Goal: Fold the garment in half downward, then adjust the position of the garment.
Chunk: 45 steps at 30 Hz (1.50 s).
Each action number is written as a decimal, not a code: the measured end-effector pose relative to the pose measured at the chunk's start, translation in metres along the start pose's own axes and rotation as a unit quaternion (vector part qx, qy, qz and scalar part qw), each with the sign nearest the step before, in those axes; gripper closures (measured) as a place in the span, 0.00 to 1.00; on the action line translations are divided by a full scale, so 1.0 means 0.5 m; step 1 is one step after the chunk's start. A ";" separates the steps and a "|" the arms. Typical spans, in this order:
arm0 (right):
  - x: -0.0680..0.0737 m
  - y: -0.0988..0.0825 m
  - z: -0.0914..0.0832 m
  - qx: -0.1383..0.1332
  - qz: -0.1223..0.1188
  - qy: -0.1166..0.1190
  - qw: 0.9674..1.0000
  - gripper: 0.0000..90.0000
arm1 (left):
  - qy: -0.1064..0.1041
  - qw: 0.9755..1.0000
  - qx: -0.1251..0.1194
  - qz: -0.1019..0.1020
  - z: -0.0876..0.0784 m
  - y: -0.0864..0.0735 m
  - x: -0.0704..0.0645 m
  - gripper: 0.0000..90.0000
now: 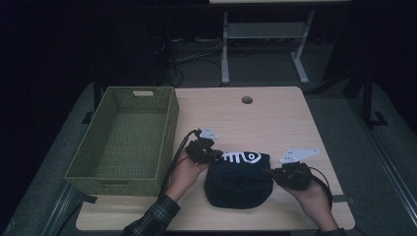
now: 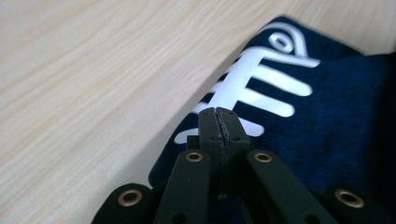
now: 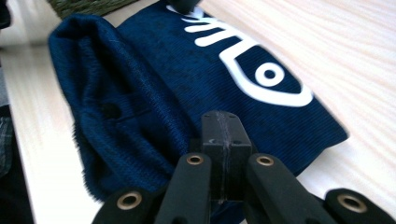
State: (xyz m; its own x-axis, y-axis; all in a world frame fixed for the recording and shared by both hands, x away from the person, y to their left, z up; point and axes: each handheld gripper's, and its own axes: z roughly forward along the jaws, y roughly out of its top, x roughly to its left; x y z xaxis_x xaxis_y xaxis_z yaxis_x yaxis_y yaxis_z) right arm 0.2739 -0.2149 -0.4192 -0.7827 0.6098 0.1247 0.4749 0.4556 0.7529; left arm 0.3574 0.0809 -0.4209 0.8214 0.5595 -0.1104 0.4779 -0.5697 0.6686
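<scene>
High view | left hand-held gripper point(image 1: 217, 155), right hand-held gripper point(image 1: 267, 172) clamped on cloth's point(image 1: 239, 184) opposite edges

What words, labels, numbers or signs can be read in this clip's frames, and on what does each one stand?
Readable words, brands or numbers: none.
Navy knit cloth: a white fish-skeleton graphic, a picture and not lettering.
Green woven basket: a pale patch at its far rim, too small to tell whether it carries any text.
</scene>
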 end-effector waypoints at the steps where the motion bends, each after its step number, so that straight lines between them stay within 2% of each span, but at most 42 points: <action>1: 0.004 -0.005 -0.001 -0.001 -0.003 0.001 1.000 1.00 | 0.002 1.000 0.004 0.001 0.005 -0.003 -0.001 1.00; 6: 0.027 -0.026 0.001 0.007 -0.002 0.007 1.000 1.00 | 0.005 0.999 0.031 0.009 0.030 -0.011 0.000 1.00; 10: 0.042 -0.045 0.009 0.022 0.000 0.015 1.000 1.00 | 0.005 0.999 0.033 0.002 0.046 -0.011 0.002 1.00; 14: 0.055 -0.061 0.022 0.031 0.000 0.027 0.999 1.00 | 0.002 0.999 0.032 0.004 0.062 -0.006 0.009 1.00; 20: 0.070 -0.061 0.044 0.047 -0.010 0.037 0.998 1.00 | -0.001 0.999 0.034 0.013 0.080 0.013 0.013 1.00; 26: 0.082 -0.055 0.059 0.051 -0.017 0.051 0.997 1.00 | -0.003 0.999 0.037 0.024 0.096 0.029 0.014 1.00; 28: 0.083 -0.054 0.062 0.052 -0.023 0.051 0.997 1.00 | -0.003 0.999 0.032 0.022 0.096 0.031 0.013 1.00; 32: 0.086 -0.050 0.058 0.045 -0.024 0.051 0.997 1.00 | -0.004 1.000 0.021 0.023 0.073 0.030 0.008 0.97; 35: 0.083 -0.038 0.039 0.018 -0.026 0.043 0.999 1.00 | -0.018 1.000 0.006 0.016 0.038 0.017 -0.005 0.97; 39: 0.069 -0.018 0.018 -0.010 -0.029 0.022 0.999 1.00 | -0.029 0.999 -0.007 0.020 -0.005 -0.008 -0.026 0.97; 42: 0.049 -0.006 0.012 -0.025 -0.026 0.001 0.999 1.00 | -0.033 0.999 -0.011 0.027 -0.033 -0.031 -0.053 0.97; 45: 0.017 0.003 0.017 -0.029 -0.015 -0.020 0.999 1.00 | -0.036 0.999 -0.011 0.036 -0.047 -0.049 -0.077 0.97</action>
State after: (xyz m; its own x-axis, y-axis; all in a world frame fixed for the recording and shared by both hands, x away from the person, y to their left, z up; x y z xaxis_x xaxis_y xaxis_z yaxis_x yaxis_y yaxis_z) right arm 0.2716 -0.2035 -0.4225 -0.7789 0.6225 0.0765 0.4267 0.4365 0.7921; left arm 0.3068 0.0873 -0.4156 0.8742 0.4720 -0.1138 0.4105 -0.5933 0.6924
